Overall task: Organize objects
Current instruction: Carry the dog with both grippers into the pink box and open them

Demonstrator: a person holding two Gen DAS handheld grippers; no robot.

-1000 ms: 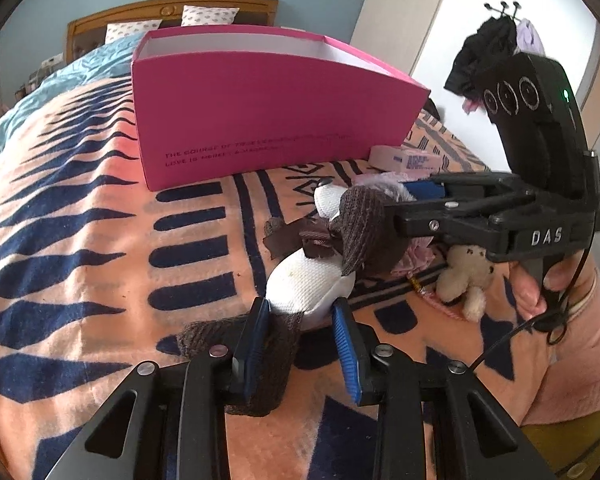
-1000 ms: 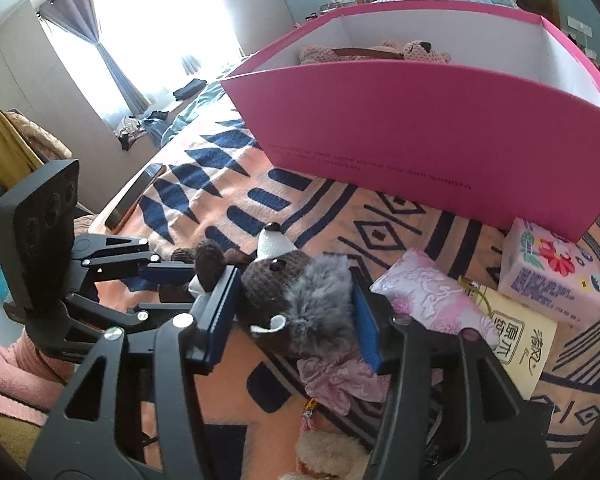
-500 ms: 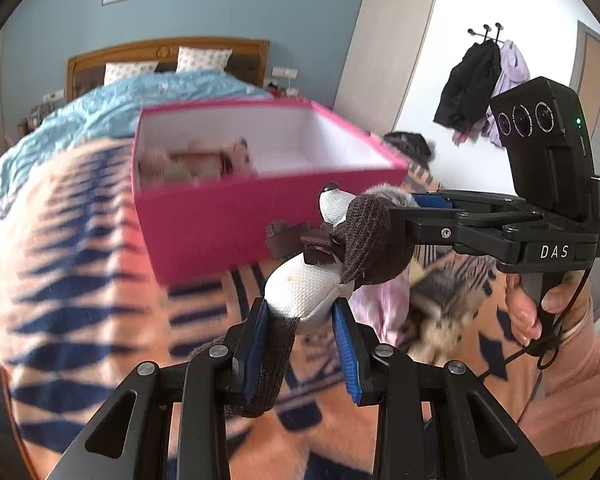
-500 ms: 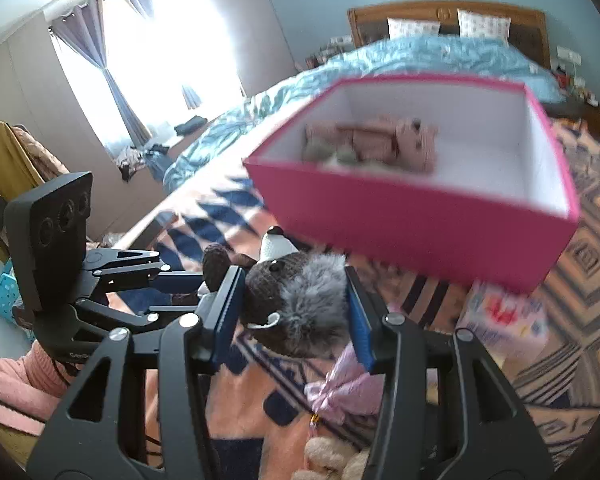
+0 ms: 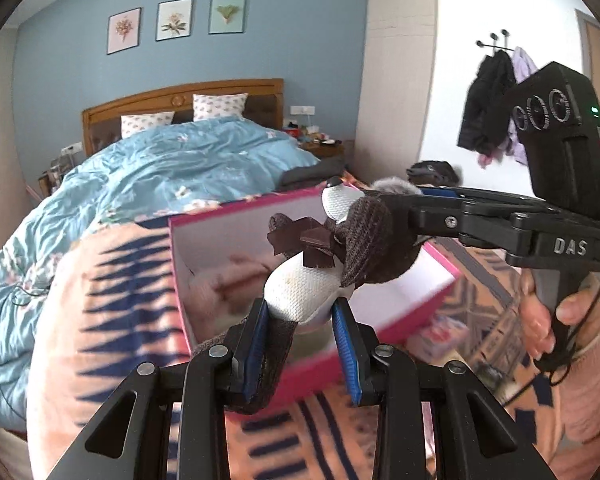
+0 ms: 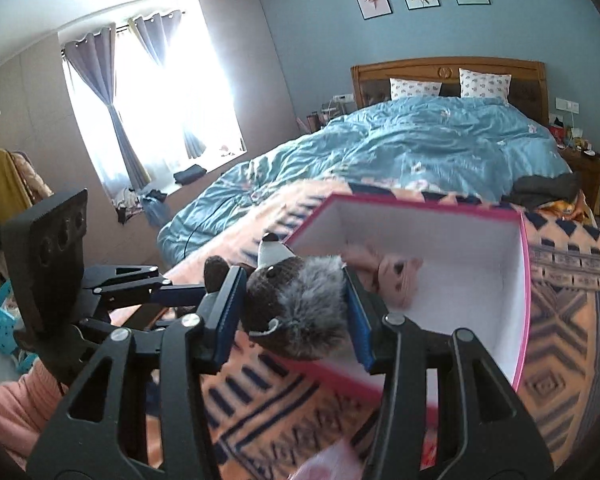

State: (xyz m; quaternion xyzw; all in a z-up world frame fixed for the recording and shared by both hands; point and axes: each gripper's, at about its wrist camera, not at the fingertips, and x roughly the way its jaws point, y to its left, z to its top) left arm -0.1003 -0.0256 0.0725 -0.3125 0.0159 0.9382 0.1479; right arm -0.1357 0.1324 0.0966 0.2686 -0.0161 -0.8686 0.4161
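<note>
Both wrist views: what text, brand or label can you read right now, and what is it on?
"DAS": raised letters on the side of the right gripper, seen from the left wrist.
Pink box: no print shows on it in either view.
Three framed pictures on the wall: botanical drawings, no legible words.
Nothing else readable.

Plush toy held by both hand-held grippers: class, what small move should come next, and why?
Probably carry the plush toy forward over the pink box. The left gripper and right gripper hold it aloft, and the open box has bare floor beside another toy.

Blown-out window [image 6: 160, 92] glare, motion-blurred blanket [image 6: 572, 300], fisheye-dark corners
</note>
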